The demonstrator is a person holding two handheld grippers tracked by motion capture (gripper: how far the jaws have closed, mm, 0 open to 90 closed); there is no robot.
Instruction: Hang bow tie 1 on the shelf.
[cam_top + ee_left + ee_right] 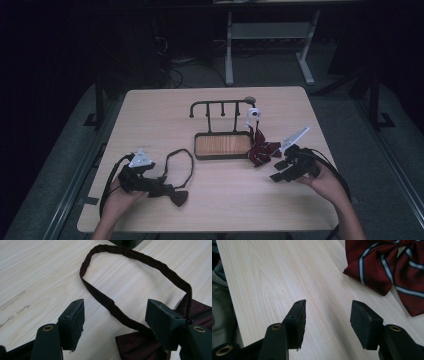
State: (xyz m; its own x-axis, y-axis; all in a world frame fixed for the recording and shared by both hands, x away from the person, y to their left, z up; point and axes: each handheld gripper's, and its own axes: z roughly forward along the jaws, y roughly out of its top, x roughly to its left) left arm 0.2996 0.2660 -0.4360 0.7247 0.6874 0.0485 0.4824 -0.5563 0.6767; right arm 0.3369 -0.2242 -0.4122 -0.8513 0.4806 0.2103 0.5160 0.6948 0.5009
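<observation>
A dark maroon bow tie (173,194) lies on the wooden table (150,115) at the front left, its neck strap (181,159) looped out behind it. My left gripper (159,187) is open right at the bow. In the left gripper view the jaws (115,315) straddle the strap (120,315) without pressing it, and the bow (140,346) lies by the right jaw. A red striped bow tie (263,150) lies right of the tray. My right gripper (278,170) is open beside it, with only bare table between its jaws (328,312); the striped tie (382,265) lies ahead to the right.
A dark metal rack with a hook bar (220,103) stands mid-table over a wood-bottomed tray (222,145). A white piece (253,115) sits at the bar's right end, above the striped tie. The table's edge (229,315) runs left of the right gripper.
</observation>
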